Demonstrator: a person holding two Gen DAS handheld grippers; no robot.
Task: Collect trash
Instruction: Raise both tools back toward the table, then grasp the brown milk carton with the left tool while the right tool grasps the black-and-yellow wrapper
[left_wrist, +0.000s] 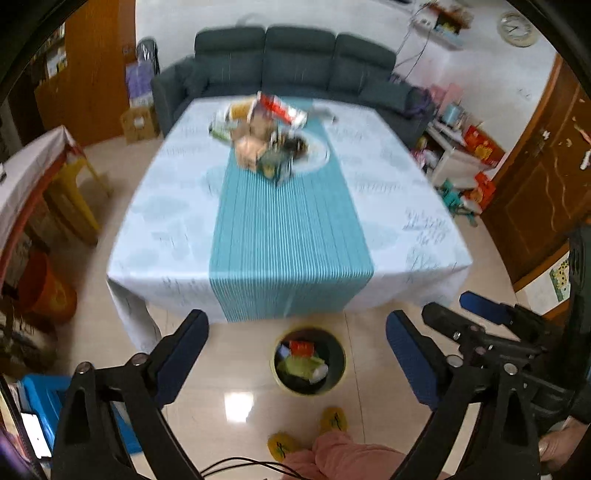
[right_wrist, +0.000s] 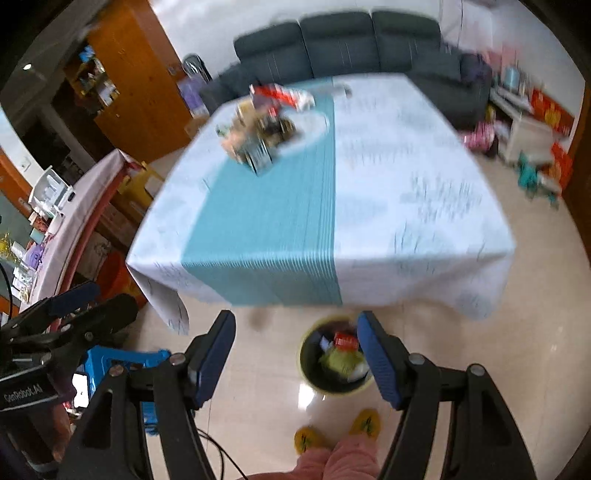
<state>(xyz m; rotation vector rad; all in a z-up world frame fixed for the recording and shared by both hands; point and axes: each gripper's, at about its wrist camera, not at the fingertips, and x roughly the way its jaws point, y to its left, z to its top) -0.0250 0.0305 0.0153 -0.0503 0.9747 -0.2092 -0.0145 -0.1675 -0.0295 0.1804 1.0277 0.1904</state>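
A pile of trash wrappers and packets (left_wrist: 264, 134) lies on and beside a white plate (left_wrist: 319, 155) at the far end of the table (left_wrist: 406, 229); it also shows in the right wrist view (right_wrist: 264, 125). A small bin (left_wrist: 309, 360) with trash inside stands on the floor before the table, also in the right wrist view (right_wrist: 334, 360). My left gripper (left_wrist: 295, 354) is open and empty, high above the bin. My right gripper (right_wrist: 297, 360) is open and empty above the floor; it shows at the right of the left wrist view (left_wrist: 443, 314).
A dark sofa (left_wrist: 295, 62) stands behind the table. A side table (left_wrist: 29, 173), yellow stool (left_wrist: 77, 195) and orange bucket (left_wrist: 48, 288) are left. Boxes and toys (left_wrist: 476, 158) are right. A blue crate (right_wrist: 122, 369) is on the floor.
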